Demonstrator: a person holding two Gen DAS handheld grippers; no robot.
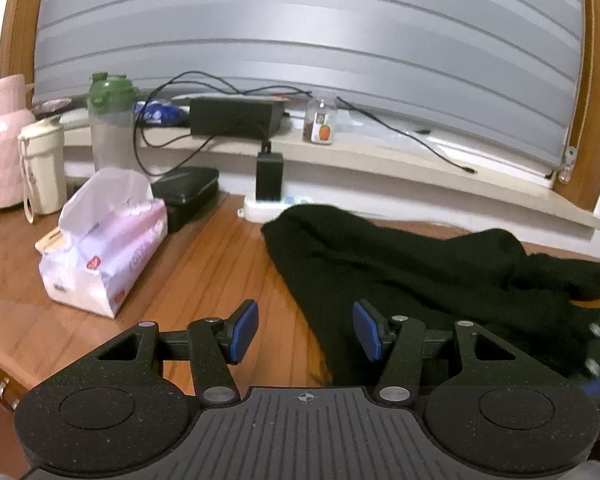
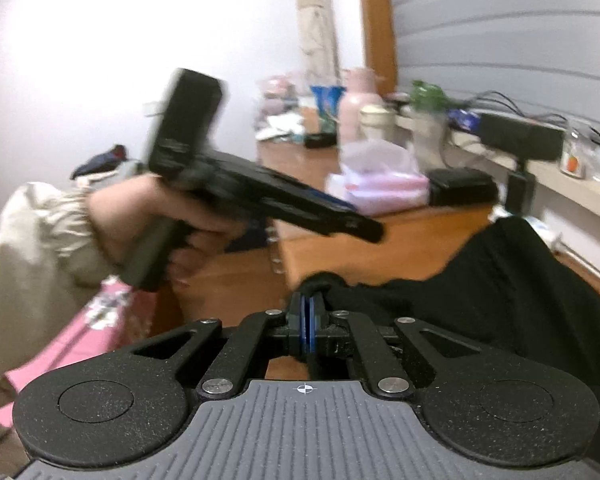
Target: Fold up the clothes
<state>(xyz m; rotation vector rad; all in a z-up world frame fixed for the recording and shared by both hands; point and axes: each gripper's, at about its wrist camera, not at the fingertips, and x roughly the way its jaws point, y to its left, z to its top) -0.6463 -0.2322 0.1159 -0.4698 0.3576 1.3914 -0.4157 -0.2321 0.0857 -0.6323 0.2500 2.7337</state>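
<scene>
Right gripper (image 2: 308, 312): you are pinching a bunched edge of the black garment (image 2: 500, 280) between pads pressed together.
Left gripper (image 1: 306, 330): your jaws are standing spread, holding nothing, hovering over the garment's near edge.
Garment (image 1: 400, 272): lying on the wooden desk (image 1: 220, 256), long axis running from ahead-left to right of your left gripper.
Tissue pack (image 1: 108, 240): sitting left, well apart.

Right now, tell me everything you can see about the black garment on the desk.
The black garment is a dark, soft-looking fabric, rumpled and not yet folded, spread across the right part of the wooden desk. Its far end lies next to a white power strip. The right gripper is shut on a bunched edge. The left gripper is open over its near edge, gripping nothing.
</scene>
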